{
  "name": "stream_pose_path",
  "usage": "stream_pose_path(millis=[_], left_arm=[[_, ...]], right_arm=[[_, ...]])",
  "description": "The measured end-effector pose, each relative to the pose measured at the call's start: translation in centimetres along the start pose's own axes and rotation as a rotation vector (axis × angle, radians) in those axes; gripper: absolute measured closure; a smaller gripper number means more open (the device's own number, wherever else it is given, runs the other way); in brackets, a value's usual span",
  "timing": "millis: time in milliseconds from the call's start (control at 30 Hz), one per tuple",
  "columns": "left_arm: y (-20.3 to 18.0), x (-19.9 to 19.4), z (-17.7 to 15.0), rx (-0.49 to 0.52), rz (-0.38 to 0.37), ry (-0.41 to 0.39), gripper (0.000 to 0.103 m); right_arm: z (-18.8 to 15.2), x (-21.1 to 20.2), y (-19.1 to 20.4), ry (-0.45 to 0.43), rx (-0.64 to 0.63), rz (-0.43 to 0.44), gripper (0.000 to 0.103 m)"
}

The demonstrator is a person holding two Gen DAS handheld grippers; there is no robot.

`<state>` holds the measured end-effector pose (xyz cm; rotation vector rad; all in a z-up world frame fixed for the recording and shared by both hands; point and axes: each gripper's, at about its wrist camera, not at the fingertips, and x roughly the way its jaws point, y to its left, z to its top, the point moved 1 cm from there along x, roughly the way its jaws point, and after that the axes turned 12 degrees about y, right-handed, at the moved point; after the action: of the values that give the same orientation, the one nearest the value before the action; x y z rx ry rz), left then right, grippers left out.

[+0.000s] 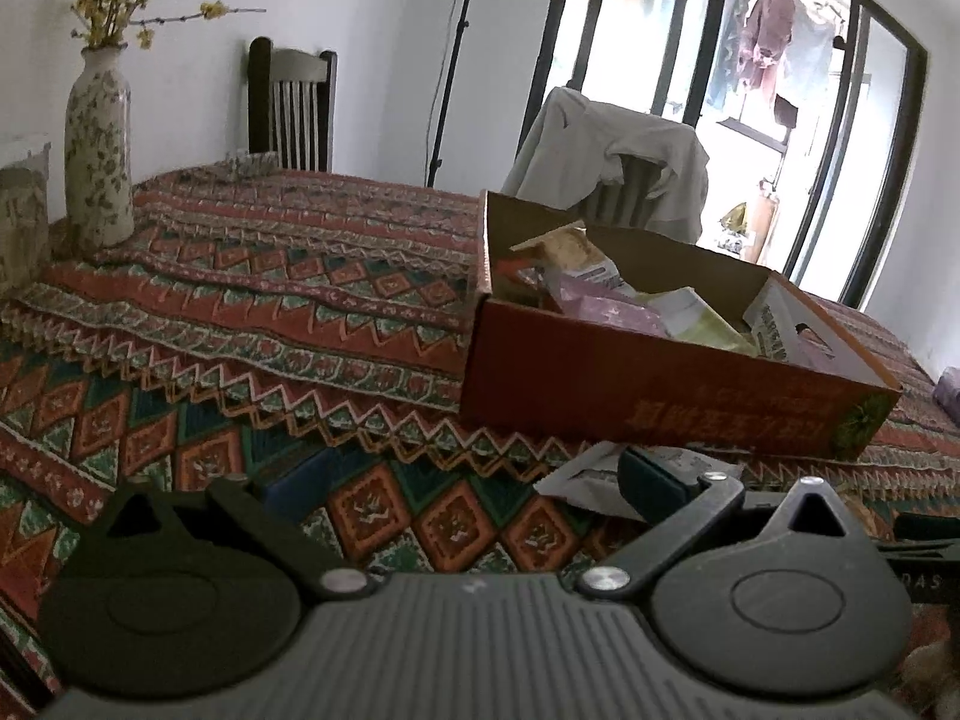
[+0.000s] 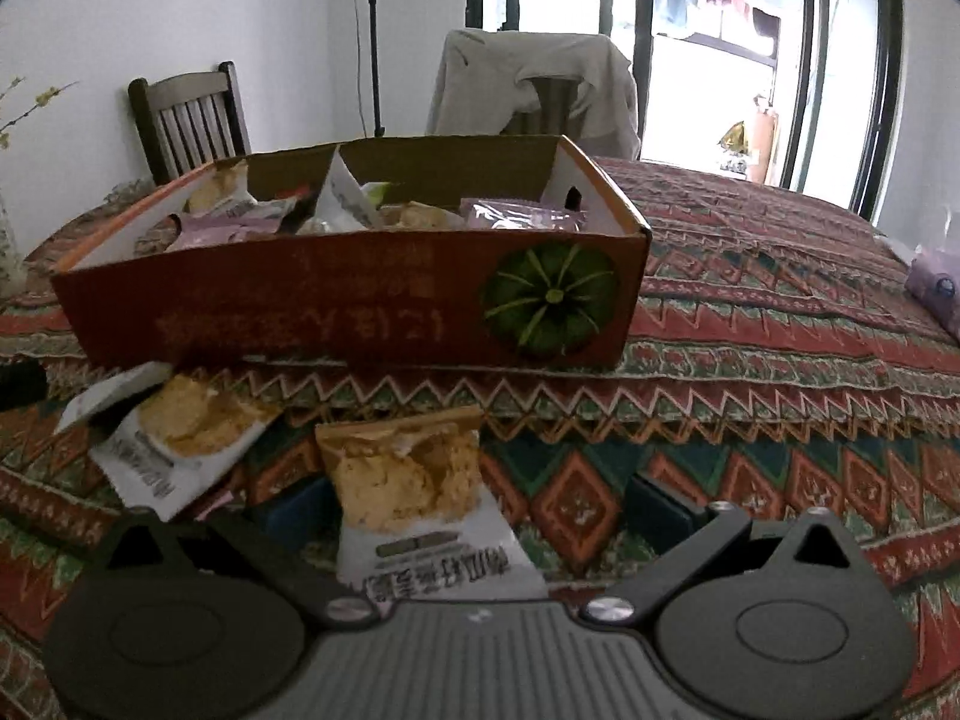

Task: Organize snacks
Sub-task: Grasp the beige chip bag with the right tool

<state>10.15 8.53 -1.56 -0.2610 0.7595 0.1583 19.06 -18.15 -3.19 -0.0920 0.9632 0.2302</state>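
Note:
A red cardboard box (image 2: 360, 306) with a green pumpkin picture holds several snack packets; it also shows in the left wrist view (image 1: 660, 384). In the right wrist view a cracker packet (image 2: 414, 480) lies on the tablecloth between the spread fingers of my right gripper (image 2: 474, 504), which is open around it. A second cracker packet (image 2: 180, 438) lies to its left, in front of the box. My left gripper (image 1: 462, 480) is open over bare cloth; a white packet (image 1: 594, 474) lies by its right finger.
A patterned tablecloth (image 1: 240, 300) covers the table. A floral vase (image 1: 99, 150) with yellow twigs stands at the far left. Two chairs (image 2: 192, 120) stand behind the table, one draped with a grey garment (image 2: 534, 84). A purple packet (image 2: 936, 294) lies at the right.

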Motion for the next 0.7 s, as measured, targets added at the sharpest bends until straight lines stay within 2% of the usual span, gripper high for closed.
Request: stream_pose_path(millis=[167, 200, 267, 300, 333, 400, 567, 700], left_arm=[[0.2, 0.3, 0.0, -0.009, -0.002, 0.018, 0.0], [0.2, 0.4, 0.1, -0.012, 0.0, 0.024, 0.0], [0.4, 0.8, 0.2, -0.022, 0.011, 0.043, 0.0], [0.5, 1.0, 0.2, -0.027, 0.015, 0.052, 0.0], [0.5, 1.1, 0.3, -0.03, 0.014, 0.056, 0.0], [0.5, 1.3, 0.3, -0.03, 0.016, 0.061, 0.0], [0.3, 1.5, 0.3, -0.021, 0.016, 0.068, 0.0], [0.4, 1.5, 0.3, -0.025, 0.011, 0.066, 0.0]], right_arm=[[-0.1, -0.2, -0.3, 0.0, -0.022, 0.031, 0.0], [-0.2, -0.3, -0.3, -0.007, -0.026, 0.032, 0.003], [-0.4, -1.1, -0.5, -0.033, -0.034, 0.048, 0.026], [-0.4, -1.4, -0.7, -0.042, -0.032, 0.055, 0.053], [-0.4, -1.6, -1.1, -0.043, -0.02, 0.067, 0.06], [-0.4, -1.9, -1.8, -0.063, 0.003, 0.093, 0.063], [0.2, -2.5, -3.7, -0.172, 0.089, 0.097, 0.063], [0.4, -2.4, -4.3, -0.216, 0.133, 0.121, 0.063]])
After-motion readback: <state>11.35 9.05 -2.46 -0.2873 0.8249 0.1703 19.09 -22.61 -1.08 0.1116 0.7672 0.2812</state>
